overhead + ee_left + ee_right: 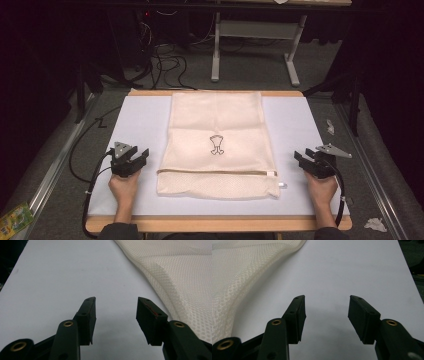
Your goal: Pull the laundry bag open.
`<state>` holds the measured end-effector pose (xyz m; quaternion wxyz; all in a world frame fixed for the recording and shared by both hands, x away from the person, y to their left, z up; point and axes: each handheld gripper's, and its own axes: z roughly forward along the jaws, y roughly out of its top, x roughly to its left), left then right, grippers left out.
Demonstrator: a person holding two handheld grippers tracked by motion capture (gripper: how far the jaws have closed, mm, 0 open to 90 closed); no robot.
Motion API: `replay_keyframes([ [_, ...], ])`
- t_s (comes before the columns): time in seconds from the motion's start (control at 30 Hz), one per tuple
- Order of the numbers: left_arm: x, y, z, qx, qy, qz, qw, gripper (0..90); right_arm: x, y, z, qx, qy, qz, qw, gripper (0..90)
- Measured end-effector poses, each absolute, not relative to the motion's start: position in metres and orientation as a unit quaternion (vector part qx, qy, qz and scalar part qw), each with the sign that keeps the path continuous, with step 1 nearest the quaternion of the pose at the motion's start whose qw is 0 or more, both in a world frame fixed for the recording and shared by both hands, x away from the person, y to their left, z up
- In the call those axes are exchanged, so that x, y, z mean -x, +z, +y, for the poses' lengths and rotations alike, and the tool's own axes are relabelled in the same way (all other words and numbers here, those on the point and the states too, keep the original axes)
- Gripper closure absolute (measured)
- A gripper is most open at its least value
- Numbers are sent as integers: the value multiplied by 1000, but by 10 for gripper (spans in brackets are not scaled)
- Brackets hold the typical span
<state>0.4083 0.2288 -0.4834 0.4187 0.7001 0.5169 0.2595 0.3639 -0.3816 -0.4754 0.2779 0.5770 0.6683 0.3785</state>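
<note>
High view: above, facing forward-down, far. Gripper views: low, close over white mat (145, 120); share mesh bag (217, 145) edges.

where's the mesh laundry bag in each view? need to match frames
High view: the mesh laundry bag lies flat mid-table, between the two grippers, zipper end nearest the person.
Left gripper view: its mesh edge takes the upper right, right of the open fingers.
Right gripper view: its mesh edge takes the upper left, left of the open fingers.
Shared landmark: the white mat under the bag.
</note>
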Motion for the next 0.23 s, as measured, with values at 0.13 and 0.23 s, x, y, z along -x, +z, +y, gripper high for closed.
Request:
replay_keyframes([
  [0.13,-409,-484,229,-699,258,518,420,494,-364,-476,-382,-579,380,667,275,448],
  [0.23,-410,-483,230,-699,253,523,417,481,-364,-475,-382,-581,379,666,273,436],
])
